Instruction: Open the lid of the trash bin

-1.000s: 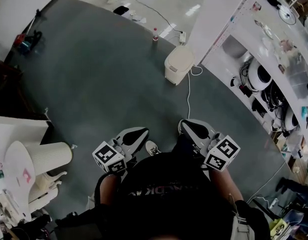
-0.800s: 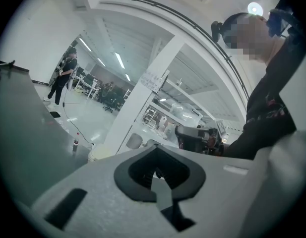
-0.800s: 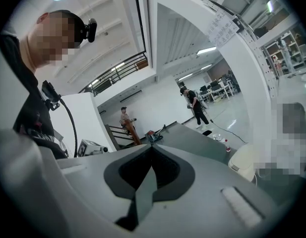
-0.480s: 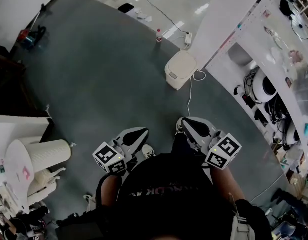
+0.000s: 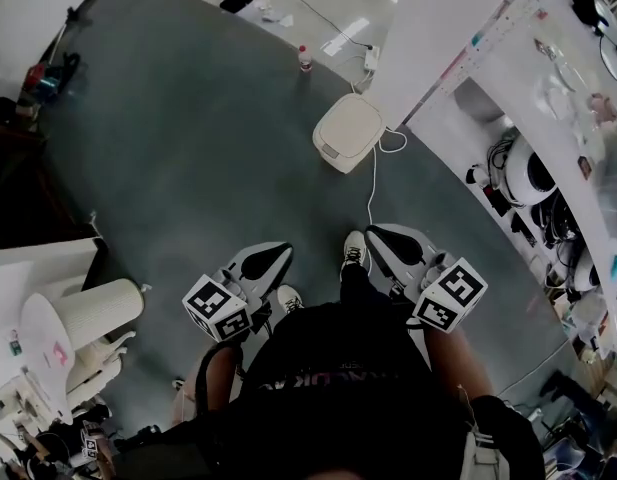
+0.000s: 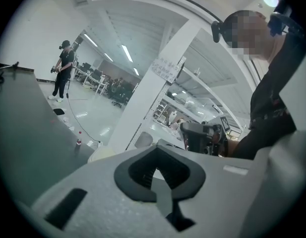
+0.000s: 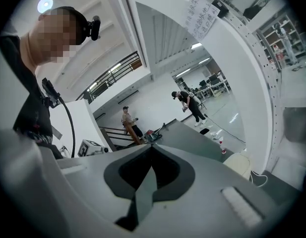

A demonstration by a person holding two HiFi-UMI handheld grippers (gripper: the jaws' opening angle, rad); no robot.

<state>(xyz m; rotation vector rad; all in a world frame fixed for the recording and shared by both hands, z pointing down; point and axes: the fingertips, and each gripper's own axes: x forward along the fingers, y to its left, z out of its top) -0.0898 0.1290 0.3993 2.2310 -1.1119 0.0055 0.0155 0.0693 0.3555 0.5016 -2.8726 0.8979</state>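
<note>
Approach phase; no contact yet. Read left gripper (image 5: 273,258) as closed, jaws together on nothing. Same for right gripper (image 5: 380,238): jaws pressed flat, nothing between. Carried both low in front of the body, pointing ahead, well apart from the target.

Noted one shoe (image 5: 354,251) planted between the grippers, farther forward than the feet stood a second ago. Taken as walking toward the bin.

Traced white cable (image 5: 371,183) from beside that shoe up to the trash bin (image 5: 348,131). Found it standing on the grey floor (image 5: 188,148) near the foot of the white pillar (image 5: 438,38), lid (image 5: 352,123) down and flat.

Compared with the earlier head views: bin nearer to the grippers and seen more from above, so gap narrowed but not closed. Jaws unchanged, shut throughout.

Judged task not begun: lid untouched, more approach probably needed before reach.

Beyond the bin, logged bottle (image 5: 305,59) and power strip (image 5: 371,60), both behind the target.
</note>
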